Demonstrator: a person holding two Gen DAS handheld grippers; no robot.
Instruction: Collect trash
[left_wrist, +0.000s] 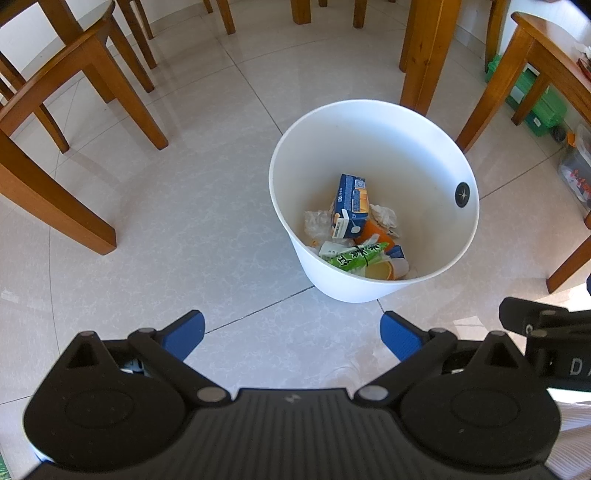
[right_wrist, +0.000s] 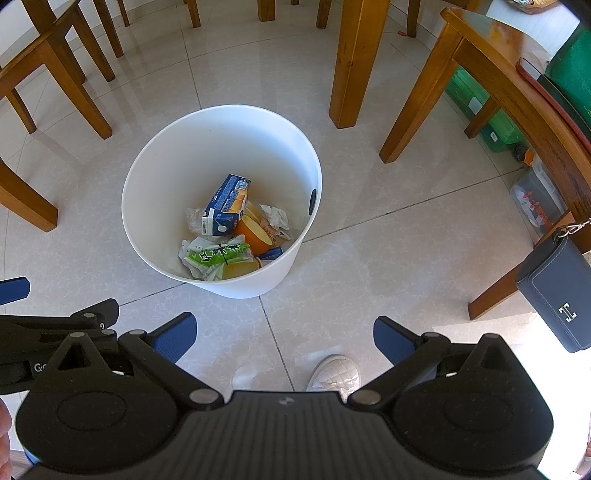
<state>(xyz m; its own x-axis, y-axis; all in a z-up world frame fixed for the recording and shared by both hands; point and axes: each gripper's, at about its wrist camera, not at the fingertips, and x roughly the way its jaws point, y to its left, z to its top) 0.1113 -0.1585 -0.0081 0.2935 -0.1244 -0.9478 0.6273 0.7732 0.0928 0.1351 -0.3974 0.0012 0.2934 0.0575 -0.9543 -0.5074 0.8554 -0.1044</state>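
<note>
Hovering above the tiled floor (left_wrist: 184, 221), the left gripper (left_wrist: 291, 332) and right gripper (right_wrist: 284, 334) are held with jaws apart and empty. The white bin (left_wrist: 369, 284) already holds a blue carton (left_wrist: 349, 201) and wrappers; remaining litter is best sought before anything is grasped.

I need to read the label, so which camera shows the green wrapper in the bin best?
The right wrist view: the green wrapper lies fully visible there. In the left wrist view the bin rim cuts off its lower edge.
</note>
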